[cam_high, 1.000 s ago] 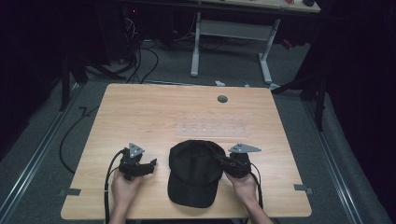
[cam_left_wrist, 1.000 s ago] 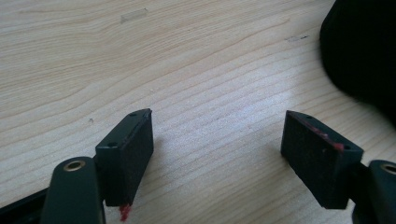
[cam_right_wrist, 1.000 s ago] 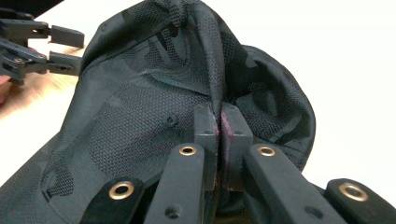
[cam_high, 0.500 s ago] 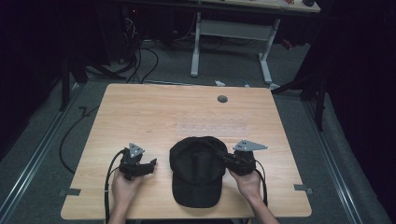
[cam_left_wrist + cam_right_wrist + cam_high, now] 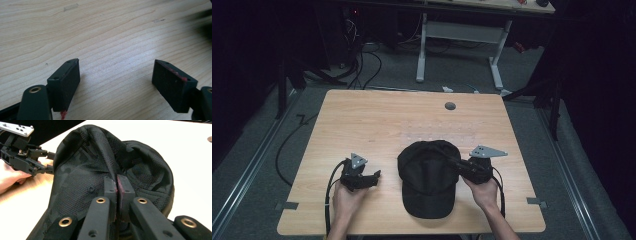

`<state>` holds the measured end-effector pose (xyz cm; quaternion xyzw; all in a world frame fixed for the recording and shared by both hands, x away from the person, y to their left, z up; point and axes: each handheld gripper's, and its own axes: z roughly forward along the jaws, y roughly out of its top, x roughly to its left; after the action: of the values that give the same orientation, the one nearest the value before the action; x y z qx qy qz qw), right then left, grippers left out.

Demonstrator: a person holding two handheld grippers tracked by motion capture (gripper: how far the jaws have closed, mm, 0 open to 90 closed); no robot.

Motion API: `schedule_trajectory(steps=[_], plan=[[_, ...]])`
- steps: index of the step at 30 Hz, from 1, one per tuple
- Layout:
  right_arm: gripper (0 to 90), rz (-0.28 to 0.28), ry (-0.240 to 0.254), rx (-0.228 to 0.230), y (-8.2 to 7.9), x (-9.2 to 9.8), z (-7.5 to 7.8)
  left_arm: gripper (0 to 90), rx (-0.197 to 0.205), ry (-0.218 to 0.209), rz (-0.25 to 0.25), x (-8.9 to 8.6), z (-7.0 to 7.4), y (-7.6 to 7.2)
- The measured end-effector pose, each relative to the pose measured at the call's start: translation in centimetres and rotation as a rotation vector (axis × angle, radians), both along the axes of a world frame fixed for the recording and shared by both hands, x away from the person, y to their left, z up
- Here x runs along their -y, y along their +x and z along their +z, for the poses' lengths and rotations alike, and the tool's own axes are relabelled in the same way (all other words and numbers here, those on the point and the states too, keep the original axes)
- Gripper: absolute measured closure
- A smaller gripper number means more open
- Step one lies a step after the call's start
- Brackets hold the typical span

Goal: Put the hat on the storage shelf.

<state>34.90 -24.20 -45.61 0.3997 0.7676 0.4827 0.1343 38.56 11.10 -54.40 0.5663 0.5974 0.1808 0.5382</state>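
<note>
Right gripper view: right gripper (image 5: 117, 182) fingers pinch the cap (image 5: 82, 182) crown fabric. Left gripper (image 5: 373, 177) fingers spread, empty, just left of cap; bill points toward person.

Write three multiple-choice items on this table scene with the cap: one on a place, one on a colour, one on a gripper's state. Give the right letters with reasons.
1. Where does the cap lie on the table?
A. at the far edge by the round hole
B. near the person's edge, between the two grippers
C. off the table, on the floor

2. What colour is the cap?
A. black
B. red
C. white

3. How do the right gripper fingers stand?
A. wide apart over bare wood
B. closed on a fold of the cap's cloth
C. closed on a cable

Answers: 1 B, since the high view shows the cap near the front edge with the left gripper beside it at the left. 2 A, since its mesh cloth is black in both views. 3 B, since the right gripper view shows the pads pressed together with cap cloth pinched between them.
</note>
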Motion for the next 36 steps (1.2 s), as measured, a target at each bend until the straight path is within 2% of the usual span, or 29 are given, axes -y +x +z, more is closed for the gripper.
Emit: schedule_trajectory(steps=[6,11,17,28,29,36], plan=[[87.6,0.004,0.006,0.027,0.1,0.6,0.8,21.7,-0.025,-0.035,-0.017,-0.3,0.3,0.2],[87.6,0.006,0.014,0.047,0.1,1.1,1.4,19.7,-0.054,-0.094,-0.059,-0.2,0.6,-0.1],[87.6,0.016,0.021,0.075,0.1,1.7,2.2,18.1,-0.059,-0.167,-0.142,0.4,1.9,-0.9],[87.6,0.038,0.036,0.113,0.3,1.9,3.6,16.2,-0.053,-0.244,-0.299,2.0,4.7,-1.9],[87.6,0.047,0.037,0.122,0.4,1.9,3.9,15.9,-0.056,-0.265,-0.306,2.2,5.0,-2.0],[87.6,0.067,0.048,0.139,0.6,1.8,4.2,15.6,-0.054,-0.283,-0.383,3.2,6.3,-2.3]])
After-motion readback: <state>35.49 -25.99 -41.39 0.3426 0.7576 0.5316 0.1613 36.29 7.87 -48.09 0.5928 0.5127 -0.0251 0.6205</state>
